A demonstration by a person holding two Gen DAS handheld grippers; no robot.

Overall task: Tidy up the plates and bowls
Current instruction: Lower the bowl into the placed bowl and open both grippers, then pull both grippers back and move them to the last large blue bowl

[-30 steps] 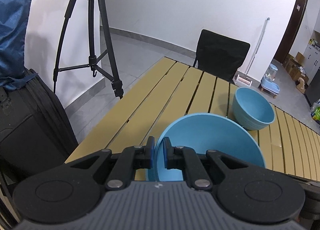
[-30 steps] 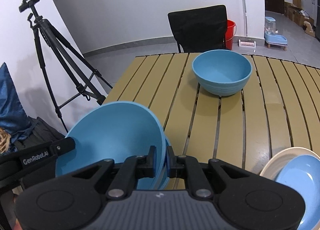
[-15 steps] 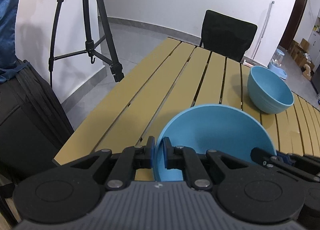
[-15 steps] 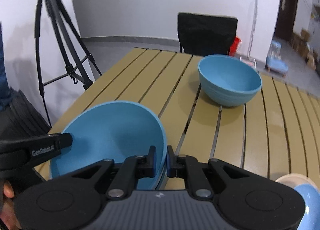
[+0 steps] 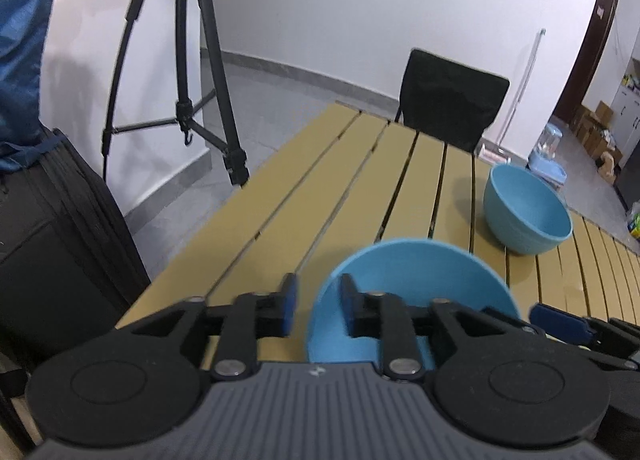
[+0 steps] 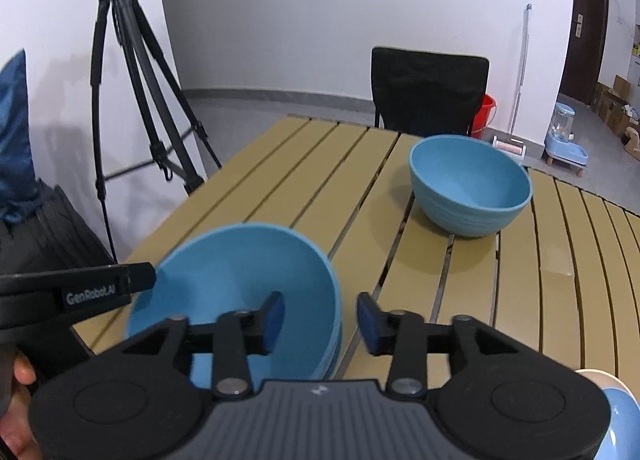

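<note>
A large blue bowl (image 5: 416, 284) (image 6: 240, 272) rests on the near left of the slatted yellow table (image 5: 360, 188) (image 6: 304, 180). My left gripper (image 5: 316, 310) is open with the bowl's left rim between its jaws. My right gripper (image 6: 320, 316) is open with the bowl's right rim between its jaws. A smaller blue bowl (image 5: 526, 208) (image 6: 470, 184) stands farther back on the table. A blue plate on a white plate (image 6: 618, 412) shows at the near right edge.
A black chair (image 6: 428, 88) stands at the table's far end. A tripod (image 5: 188, 68) (image 6: 136, 72) and a black suitcase (image 5: 52, 228) stand left of the table. A red bucket (image 6: 486, 110) and a pet feeder (image 6: 566, 136) are on the floor behind.
Both grippers have opened and let go of the large blue bowl's rim. The bowl now sits lower, on the table.
</note>
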